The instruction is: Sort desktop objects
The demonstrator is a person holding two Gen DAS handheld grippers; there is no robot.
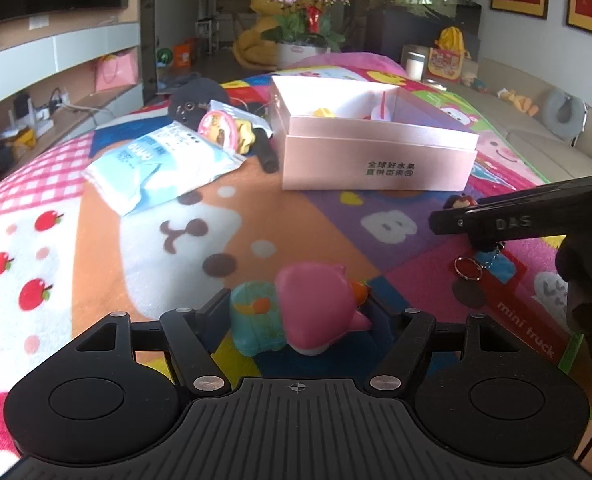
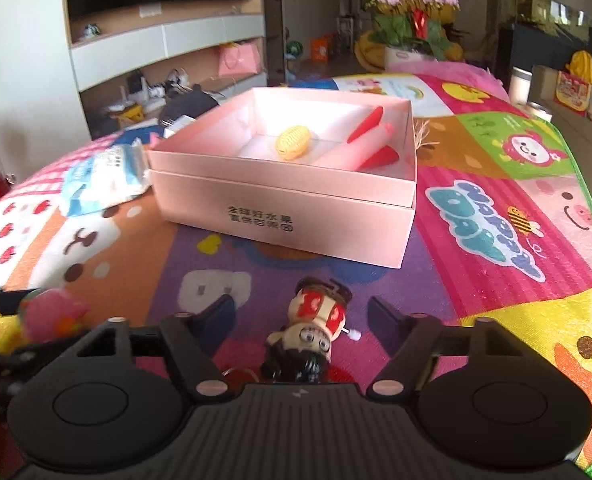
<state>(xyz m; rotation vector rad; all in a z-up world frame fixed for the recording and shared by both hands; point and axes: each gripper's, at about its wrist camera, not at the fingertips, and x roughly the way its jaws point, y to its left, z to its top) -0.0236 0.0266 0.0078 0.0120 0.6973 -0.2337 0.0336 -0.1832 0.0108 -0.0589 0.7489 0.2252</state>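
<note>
Left wrist view first: my whole workspace is a cartoon play mat (image 1: 223, 216) with bears, apples and letters, filling the frame from edge to edge. Next biggest is the pink cardboard box (image 1: 376, 160) in the upper middle, open-topped with black printed characters on its front wall. In the right wrist view I can see a yellow ribbed oval toy (image 2: 293, 142) and a red and white piece (image 2: 370, 136) lying inside it. To the left of the box there's a pale blue snack packet (image 1: 155, 164) and a black plush (image 1: 195, 102) behind it.

Now the stuff I'm actually sorting. My left gripper (image 1: 300, 312) at bottom centre is clamped on a pink and teal squishy figure (image 1: 296, 312) with an orange bit; both fingers press against its sides. My right gripper (image 2: 296, 320) has a little doll keychain (image 2: 316, 328) between its fingers: dark hair, big eyes, red and cream body, lying head toward the camera at bottom centre. There are visible gaps on both sides, so the pads aren't on it. In the left view its red key ring (image 1: 468, 268) shows at right.
</note>
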